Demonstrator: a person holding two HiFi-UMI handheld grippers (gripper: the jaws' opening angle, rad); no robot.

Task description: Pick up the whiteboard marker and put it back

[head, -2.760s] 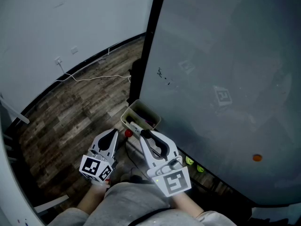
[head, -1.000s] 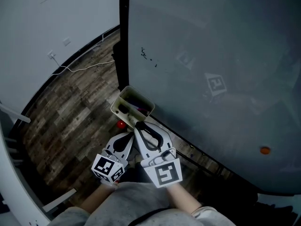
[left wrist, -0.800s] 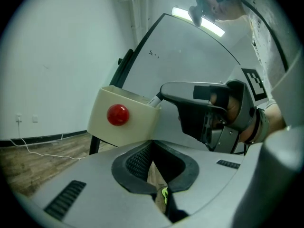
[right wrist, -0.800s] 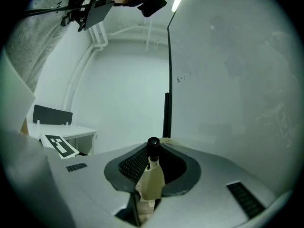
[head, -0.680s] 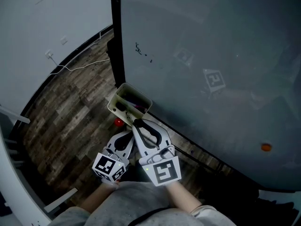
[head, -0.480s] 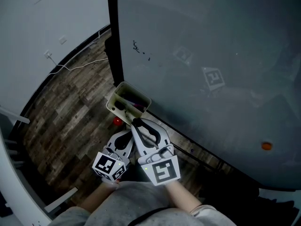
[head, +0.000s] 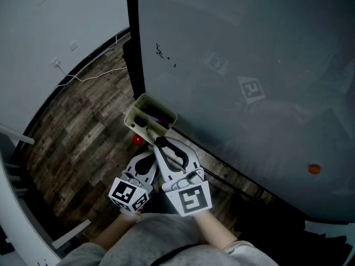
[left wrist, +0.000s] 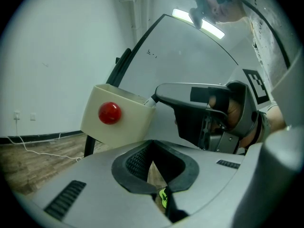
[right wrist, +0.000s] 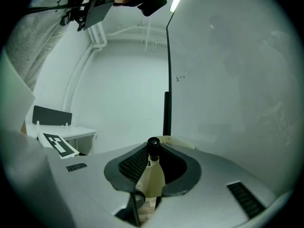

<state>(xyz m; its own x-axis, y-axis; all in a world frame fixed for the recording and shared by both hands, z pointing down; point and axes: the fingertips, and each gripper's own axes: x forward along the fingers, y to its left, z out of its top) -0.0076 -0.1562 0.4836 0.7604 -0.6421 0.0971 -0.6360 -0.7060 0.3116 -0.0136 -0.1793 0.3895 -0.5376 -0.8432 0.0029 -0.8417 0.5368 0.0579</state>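
My right gripper [head: 160,143] is shut on the whiteboard marker [right wrist: 151,172], a white barrel with a black end [right wrist: 153,144] that stands between the pads. In the head view its tips sit at the near rim of the cream tray [head: 135,114] fixed to the whiteboard's lower left corner. Other markers lie inside that tray. My left gripper [head: 145,159] hangs just left of and below the right one, with its jaws together and nothing in them. From the left gripper view the tray [left wrist: 118,125] shows from below, and the marker's tip [left wrist: 150,100] is level with its rim.
A red knob [left wrist: 109,112] sticks to the tray's front. The grey whiteboard [head: 249,65] has a black frame post [head: 132,37] and an orange magnet [head: 314,169]. A white cable [head: 83,80] runs over the wooden floor. A white table [right wrist: 66,133] stands off to the left.
Over the last seconds the right gripper has carried the marker up to the tray's near rim. The left gripper has stayed beside it, shut.
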